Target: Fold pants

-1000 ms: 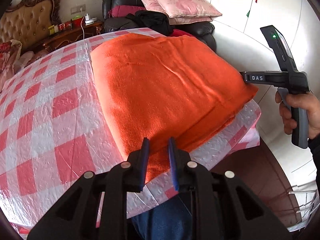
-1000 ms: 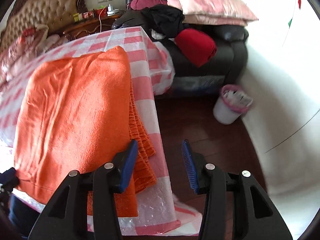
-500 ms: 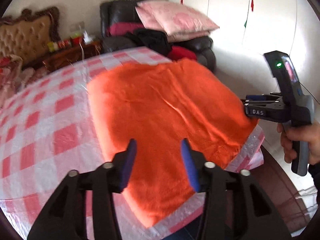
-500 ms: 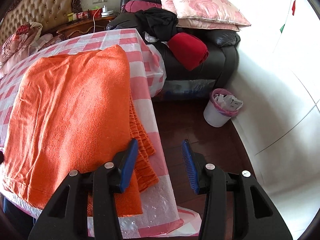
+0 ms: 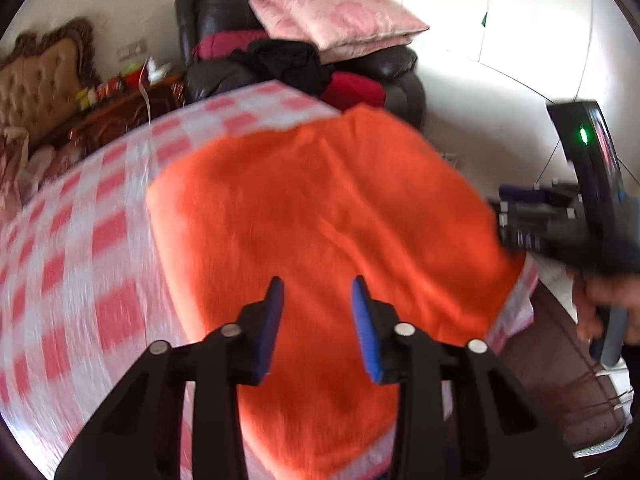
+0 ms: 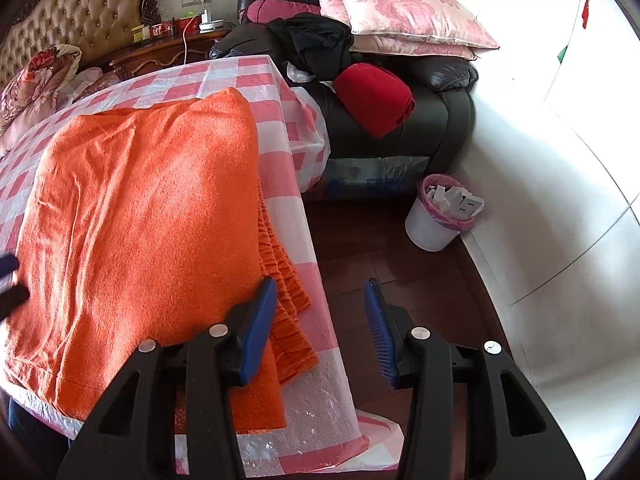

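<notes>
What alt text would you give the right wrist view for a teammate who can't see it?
Folded orange fleece pants lie on a table covered with a pink-and-white checked plastic cloth, their ribbed waistband at the table's right edge. The open right gripper hovers over that edge, holding nothing. Beyond are a black leather armchair with pink floral pillows and a white wastebasket.

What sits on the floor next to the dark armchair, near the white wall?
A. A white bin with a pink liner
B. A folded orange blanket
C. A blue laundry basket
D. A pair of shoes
A. The right wrist view shows a white bin with a pink liner standing on the dark floor beside the armchair.
</notes>
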